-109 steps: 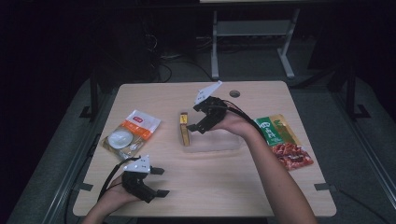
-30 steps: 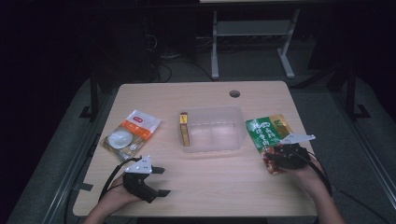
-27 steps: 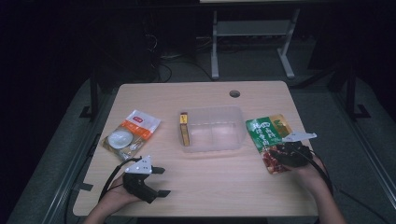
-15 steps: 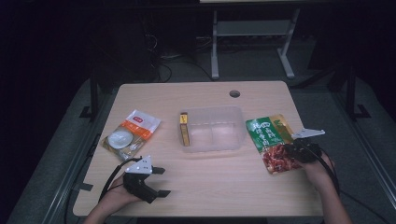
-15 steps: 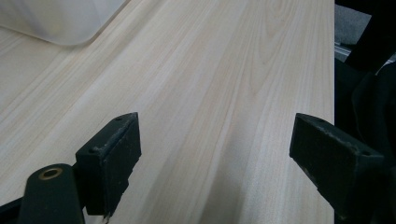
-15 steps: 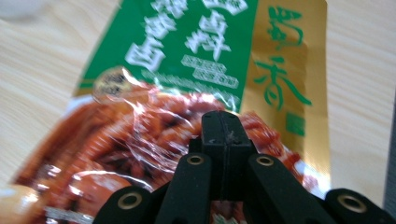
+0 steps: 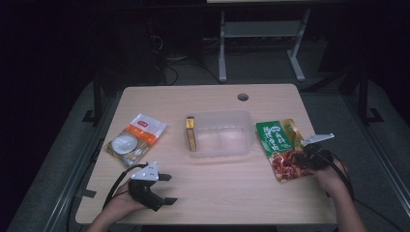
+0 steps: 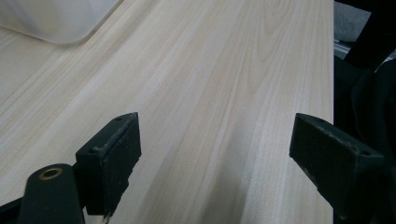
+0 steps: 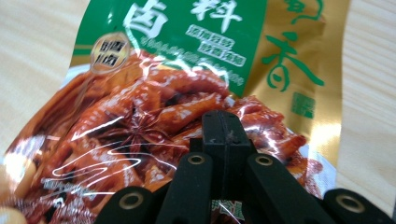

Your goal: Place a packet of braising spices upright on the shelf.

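Pale wood table (image 7: 212, 193), dark room, grey floor (image 7: 387, 145)

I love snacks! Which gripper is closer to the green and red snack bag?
The right gripper. Its shut jaws sit on the snack bag at its near right edge. The left gripper rests open at the table's near left, far from the bag.

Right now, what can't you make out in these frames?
- Right claw, right gripper view: jaws shut over the green snack packet; whether film is pinched is hidden by the jaws.
- Packet's near edge: cut off at the frame bottom.
- Small yellow box in the clear tub, high view: print too small.
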